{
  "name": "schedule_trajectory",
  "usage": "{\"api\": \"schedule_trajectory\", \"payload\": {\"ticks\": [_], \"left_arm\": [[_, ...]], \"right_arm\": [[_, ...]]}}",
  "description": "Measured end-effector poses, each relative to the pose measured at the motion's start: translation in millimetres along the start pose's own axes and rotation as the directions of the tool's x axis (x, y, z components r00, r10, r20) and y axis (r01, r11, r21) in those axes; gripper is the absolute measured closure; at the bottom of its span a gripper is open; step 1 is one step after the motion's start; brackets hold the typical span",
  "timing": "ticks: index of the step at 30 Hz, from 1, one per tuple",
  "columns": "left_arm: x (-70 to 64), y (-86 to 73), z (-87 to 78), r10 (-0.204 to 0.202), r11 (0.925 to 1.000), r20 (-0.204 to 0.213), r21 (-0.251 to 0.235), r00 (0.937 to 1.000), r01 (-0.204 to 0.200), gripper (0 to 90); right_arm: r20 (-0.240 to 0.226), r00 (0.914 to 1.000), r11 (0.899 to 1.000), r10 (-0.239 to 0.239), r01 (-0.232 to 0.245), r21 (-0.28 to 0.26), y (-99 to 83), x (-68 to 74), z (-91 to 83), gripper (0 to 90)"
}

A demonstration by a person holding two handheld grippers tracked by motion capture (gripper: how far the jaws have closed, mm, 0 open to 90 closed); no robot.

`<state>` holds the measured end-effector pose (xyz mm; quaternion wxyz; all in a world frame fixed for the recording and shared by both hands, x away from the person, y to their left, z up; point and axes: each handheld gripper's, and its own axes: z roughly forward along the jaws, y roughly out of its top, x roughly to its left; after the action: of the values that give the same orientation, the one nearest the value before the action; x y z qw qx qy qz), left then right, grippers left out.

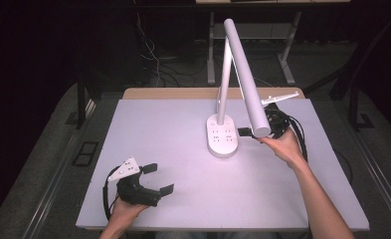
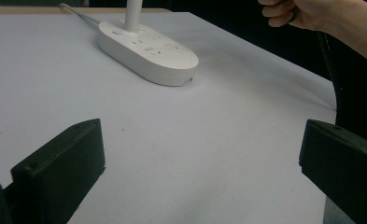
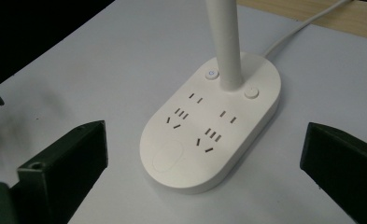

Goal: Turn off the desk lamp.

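Observation:
A white desk lamp stands on the table: its oval base [image 1: 222,138] carries several sockets, and a long bar head [image 1: 245,74] leans forward over the right side. Held wide open with nothing between the jaws, my right gripper [image 1: 247,130] sits just right of the base, partly hidden by the lamp head. In the right gripper view the base [image 3: 209,135] lies close ahead between the spread jaws of the right gripper [image 3: 204,170], beside two small buttons at the stem [image 3: 225,42]. My left gripper [image 1: 159,179] rests open at the front left, far from the lamp base [image 2: 148,51].
A white sheet [image 1: 183,164] covers the table, with a wooden strip [image 1: 183,93] along the back. The lamp's white cable [image 3: 302,25] runs off behind the base. Dark floor, cables and desk legs lie beyond. The other hand [image 2: 307,14] shows in the left gripper view.

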<state>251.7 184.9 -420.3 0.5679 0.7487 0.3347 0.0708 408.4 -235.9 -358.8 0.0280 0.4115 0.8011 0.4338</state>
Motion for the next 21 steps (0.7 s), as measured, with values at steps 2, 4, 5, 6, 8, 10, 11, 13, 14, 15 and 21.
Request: {"api": "schedule_trajectory", "payload": {"ticks": [2, 4, 5, 6, 8, 10, 11, 13, 14, 15, 21], "left_arm": [[0.1, 0.0, 0.0, 0.002, 1.0, 0.001, 0.001, 1.0, -0.002, 0.0], [0.0, 0.1, 0.1, 0.002, 1.0, 0.001, 0.001, 1.0, -0.002, 0.0], [0.0, 0.1, 0.0, 0.003, 1.0, 0.001, 0.001, 1.0, -0.003, 0.0], [0.0, 0.1, 0.1, 0.003, 1.0, 0.001, 0.001, 1.0, -0.003, 0.0], [0.1, 0.0, 0.0, 0.002, 1.0, 0.003, 0.0, 1.0, -0.002, 0.0], [0.1, -0.1, 0.0, 0.001, 1.0, 0.003, 0.001, 1.0, -0.001, 0.0], [0.5, -0.1, -0.1, 0.003, 1.0, 0.002, 0.004, 1.0, -0.003, 0.0], [0.9, -0.2, 0.0, 0.001, 1.0, 0.001, 0.004, 1.0, -0.001, 0.0], [1.0, -0.1, 0.0, 0.002, 1.0, 0.001, 0.004, 1.0, -0.002, 0.0], [0.9, 0.0, -0.1, 0.002, 1.0, 0.001, 0.003, 1.0, -0.002, 0.0], [0.9, 0.1, -0.2, 0.004, 1.0, 0.002, 0.004, 1.0, -0.004, 0.0]], "right_arm": [[-0.002, 1.0, 1.0, 0.003, -0.003, 0.004, 4.8, -1.2, 3.6, 0.9], [-0.006, 1.0, 1.0, 0.004, -0.004, 0.004, 6.4, -1.6, 5.1, 0.9], [-0.002, 1.0, 1.0, 0.004, -0.004, 0.006, 8.0, -2.0, 6.4, 0.8], [-0.003, 1.0, 1.0, 0.004, -0.004, 0.003, 9.7, -2.7, 8.3, 0.9], [-0.002, 1.0, 1.0, 0.006, -0.006, 0.011, 15.1, -4.2, 13.1, 0.8], [0.001, 1.0, 1.0, 0.006, -0.006, 0.016, 19.0, -5.0, 15.8, 0.9], [0.004, 1.0, 1.0, 0.003, -0.003, 0.015, 20.6, -5.8, 16.9, 0.8], [0.004, 1.0, 1.0, 0.003, -0.003, 0.014, 23.4, -7.6, 19.7, 0.8], [0.004, 1.0, 1.0, 0.003, -0.003, 0.014, 23.4, -7.6, 19.7, 0.8], [0.006, 1.0, 1.0, 0.004, -0.004, 0.018, 24.7, -8.3, 21.1, 0.9], [0.011, 0.9999, 1.0, 0.001, -0.001, 0.023, 31.6, -15.0, 31.0, 0.9]]}}
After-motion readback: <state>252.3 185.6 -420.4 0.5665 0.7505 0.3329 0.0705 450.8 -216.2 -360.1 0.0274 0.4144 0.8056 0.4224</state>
